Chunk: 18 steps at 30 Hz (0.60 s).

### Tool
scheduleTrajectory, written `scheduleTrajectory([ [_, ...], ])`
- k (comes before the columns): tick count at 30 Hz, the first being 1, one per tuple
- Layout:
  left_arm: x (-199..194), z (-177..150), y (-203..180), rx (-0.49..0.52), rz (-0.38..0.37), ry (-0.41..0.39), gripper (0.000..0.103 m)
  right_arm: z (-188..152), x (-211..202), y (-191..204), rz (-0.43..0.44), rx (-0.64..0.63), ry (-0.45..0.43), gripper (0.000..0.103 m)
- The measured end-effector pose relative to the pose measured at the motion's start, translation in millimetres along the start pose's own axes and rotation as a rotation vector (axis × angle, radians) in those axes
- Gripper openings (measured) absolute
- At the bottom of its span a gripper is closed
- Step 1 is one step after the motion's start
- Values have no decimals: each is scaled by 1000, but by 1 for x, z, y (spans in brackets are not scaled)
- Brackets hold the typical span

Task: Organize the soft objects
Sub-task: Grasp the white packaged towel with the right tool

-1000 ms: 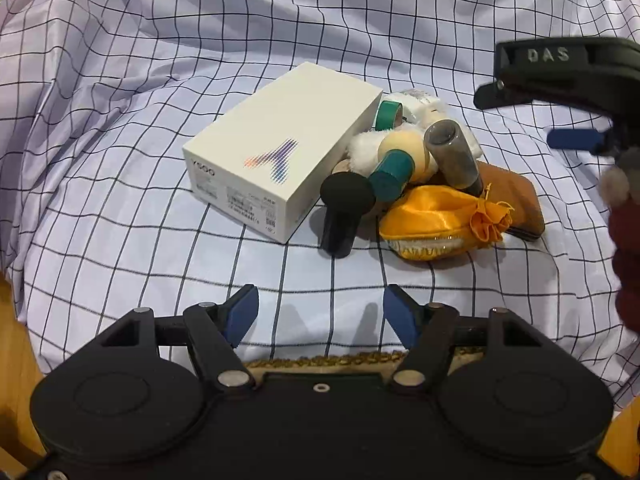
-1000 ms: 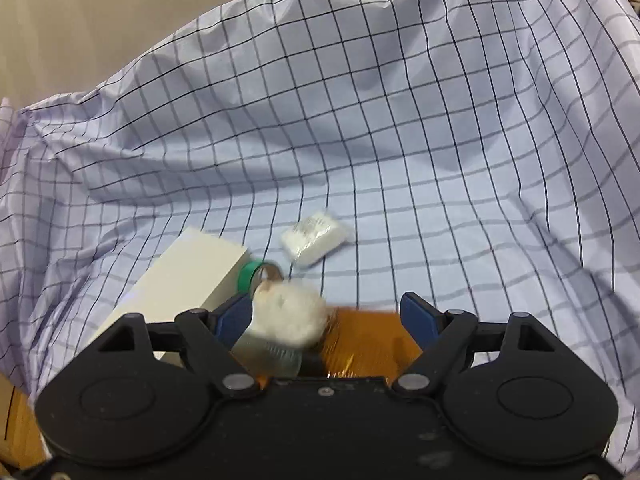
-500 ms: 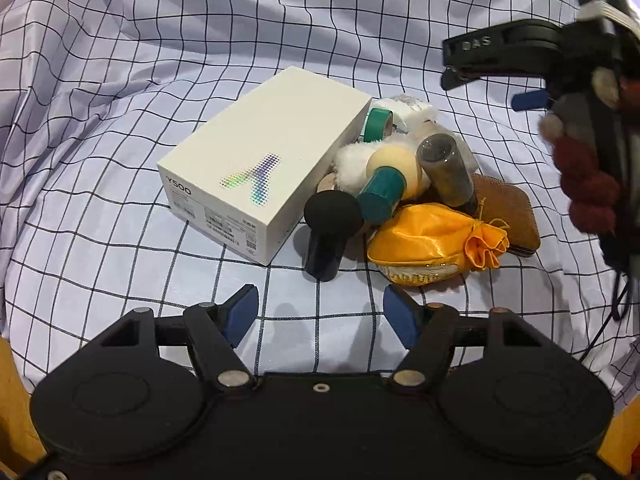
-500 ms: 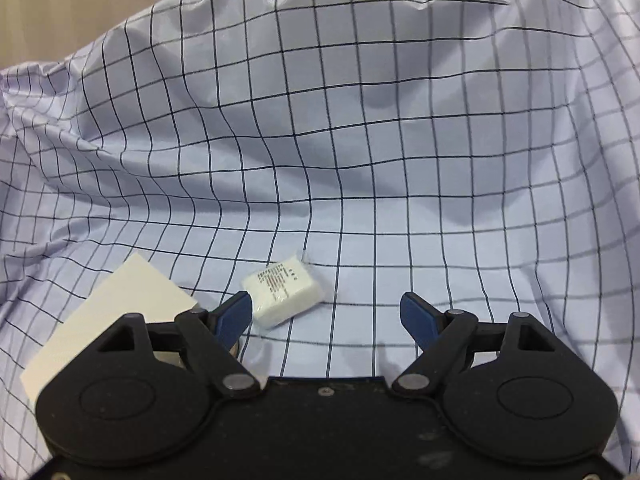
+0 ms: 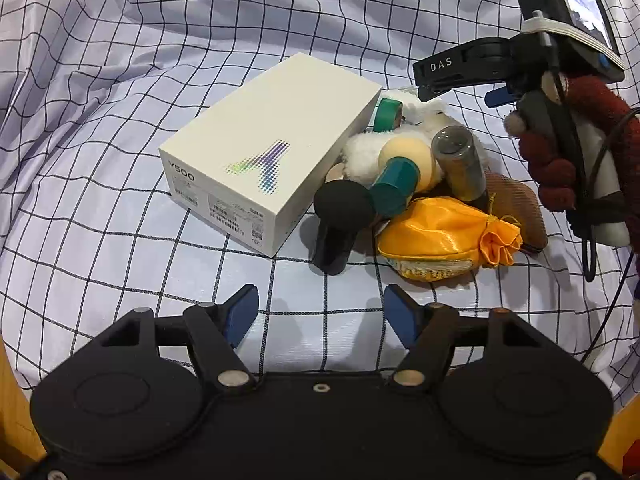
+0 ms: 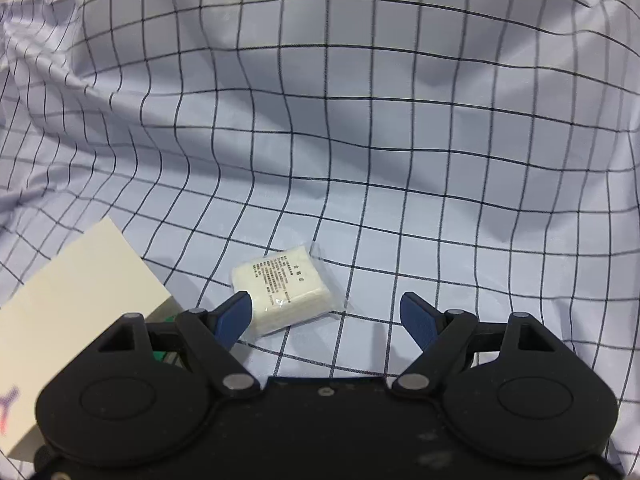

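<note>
My right gripper (image 6: 325, 314) had swung off the pile onto the white packet (image 6: 282, 290), jaws apart, empty. Left gripper (image 5: 318, 312) hung released near the white box (image 5: 268, 148) mid-cloth (image 5: 120, 80).

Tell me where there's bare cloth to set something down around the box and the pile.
Free: the cloth between the left gripper and the box, the stretch left of the box, and, in the right wrist view, the wide area beyond the white packet. Crowded: right of the box, where the pile with the yellow pouch sits below the right gripper.
</note>
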<state>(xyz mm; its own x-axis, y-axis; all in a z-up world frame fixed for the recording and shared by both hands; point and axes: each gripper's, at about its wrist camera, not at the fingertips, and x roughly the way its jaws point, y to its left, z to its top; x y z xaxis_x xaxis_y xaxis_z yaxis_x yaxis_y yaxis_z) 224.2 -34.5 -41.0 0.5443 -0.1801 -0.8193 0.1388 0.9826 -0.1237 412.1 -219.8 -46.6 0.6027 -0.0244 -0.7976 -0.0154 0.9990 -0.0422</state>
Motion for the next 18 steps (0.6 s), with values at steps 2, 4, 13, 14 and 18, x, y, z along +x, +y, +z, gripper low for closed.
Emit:
scheduleTrajectory([
  [2,1,0,1,-6,-2,4,65,1,3,4,1,-29,1,81],
  [4,2,0,1,-9,-5,6,65,3,7,9,0,-58,5,81],
  [13,0,1,2,-17,-10,2,65,10,31,17,30,-104,71,81],
  [14,0,1,2,-19,-9,2,65,10,33,19,27,-113,74,81],
  [18,0,2,3,-24,-9,3,65,12,42,23,28,-140,82,84],
])
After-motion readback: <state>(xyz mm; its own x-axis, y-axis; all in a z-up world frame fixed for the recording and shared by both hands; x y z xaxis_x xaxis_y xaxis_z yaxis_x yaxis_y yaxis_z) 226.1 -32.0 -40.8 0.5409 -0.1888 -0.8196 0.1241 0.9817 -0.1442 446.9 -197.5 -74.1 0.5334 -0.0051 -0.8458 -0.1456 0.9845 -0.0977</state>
